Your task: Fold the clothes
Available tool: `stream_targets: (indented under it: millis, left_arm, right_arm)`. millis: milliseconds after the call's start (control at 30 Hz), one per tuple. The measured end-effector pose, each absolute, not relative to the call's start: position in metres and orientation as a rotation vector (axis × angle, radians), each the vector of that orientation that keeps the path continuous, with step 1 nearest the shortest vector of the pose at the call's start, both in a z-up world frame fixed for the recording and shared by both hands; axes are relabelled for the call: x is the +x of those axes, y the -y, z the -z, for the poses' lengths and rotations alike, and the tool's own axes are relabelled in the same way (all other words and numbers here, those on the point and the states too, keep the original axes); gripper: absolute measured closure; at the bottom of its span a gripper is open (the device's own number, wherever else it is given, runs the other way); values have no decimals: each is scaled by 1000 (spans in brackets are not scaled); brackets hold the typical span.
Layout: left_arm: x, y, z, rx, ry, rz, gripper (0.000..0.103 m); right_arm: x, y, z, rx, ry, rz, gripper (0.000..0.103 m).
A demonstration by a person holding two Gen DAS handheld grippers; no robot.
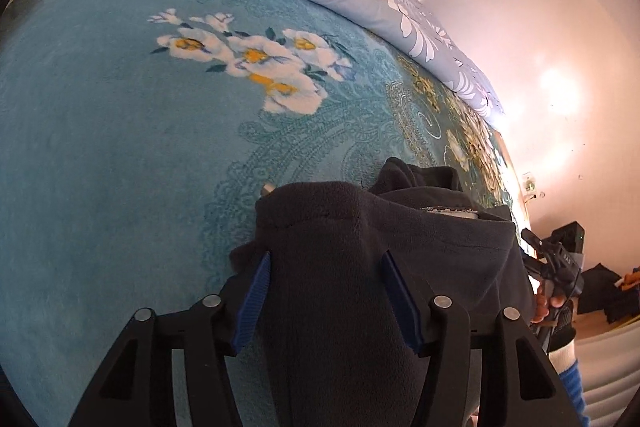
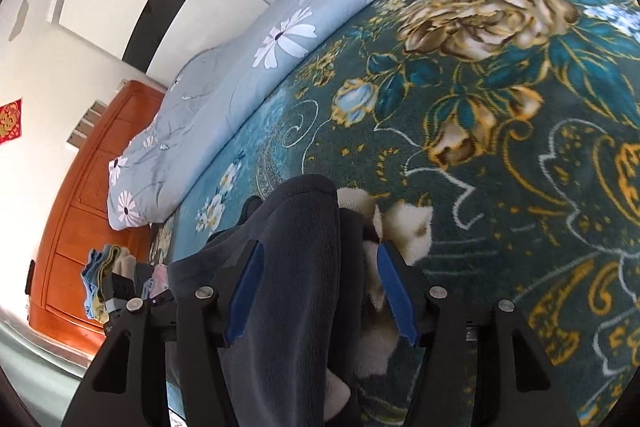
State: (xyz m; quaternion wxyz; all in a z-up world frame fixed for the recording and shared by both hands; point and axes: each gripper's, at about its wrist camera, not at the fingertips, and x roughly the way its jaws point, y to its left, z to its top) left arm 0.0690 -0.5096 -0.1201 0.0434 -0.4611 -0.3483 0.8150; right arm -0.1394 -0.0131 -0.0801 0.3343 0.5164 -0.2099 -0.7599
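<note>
left gripper (image 1: 326, 291): its blue pads are pinching a thick bunch of the dark fleece garment (image 1: 360, 227), which is filling the whole gap between them and spilling forward past the fingertips.
right gripper (image 2: 320, 291): its pads are standing fairly wide, with a dark fleece fold pressing against the left pad and cream plush lining (image 2: 408, 227) lying against the right one; the cloth seems to be held, though how firmly i cannot tell.
garment position: it is hanging from both grippers just ahead of the fingers, over the teal floral blanket (image 1: 120, 147); whether its lower edge is touching the blanket is hidden.
why held so: each gripper is probably taking one side so the fleece is spreading between them and can be laid down flat or doubled over.
lining: the cream inner side is showing ahead and right of the right gripper, suggesting the piece is partly turned or open there.
other tool in view: the right gripper's black body and the hand around it are appearing far right of the left gripper.
surroundings: a pale blue daisy quilt (image 2: 280, 39) is lying well ahead of both grippers; a small clothes pile (image 2: 108, 275) is sitting off to the left of the right gripper.
stage: folding is likely only beginning.
</note>
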Motion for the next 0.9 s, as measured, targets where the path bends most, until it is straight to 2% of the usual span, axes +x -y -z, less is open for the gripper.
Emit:
stream_targets:
  millis: [100,233,400,467,500,567,767,833,900]
  left_arm:
    - [64,512,119,-1386,1053,-2480,44]
    - [62,514,122,-1387,1076,-2455,47]
    - [63,513,122,-1404,1100,-2491,69]
    - [64,510,118,-1407,1082,-2518,78]
    - [66,509,114,-1399,1068,-2535,86]
    - [70,509,97,-1341,1052,-2575,91]
    - [75,517,32,-1087,982,-2681,91]
    - [65,521,30,-1108,951,-2720,91]
    - [52,528,51,-1210,977,-2696,91]
  right_arm:
    - [-156,31,93,1393,511,1941,43]
    - [-161,45,89,1376,452,1935,52]
    - [-160,62,78,1341,348,1945,75]
    - [-155,67,69,1315,299,1958,91]
    - [-152,68,64,1298,282,1964,92]
    - [-147,68,51,1253,265,1974,93]
    - [-146,58,3,1101,268,2035,94]
    - [-151,60,-4,1086,254,2065,94]
    - [-163,61,15,1151,268,2070,94]
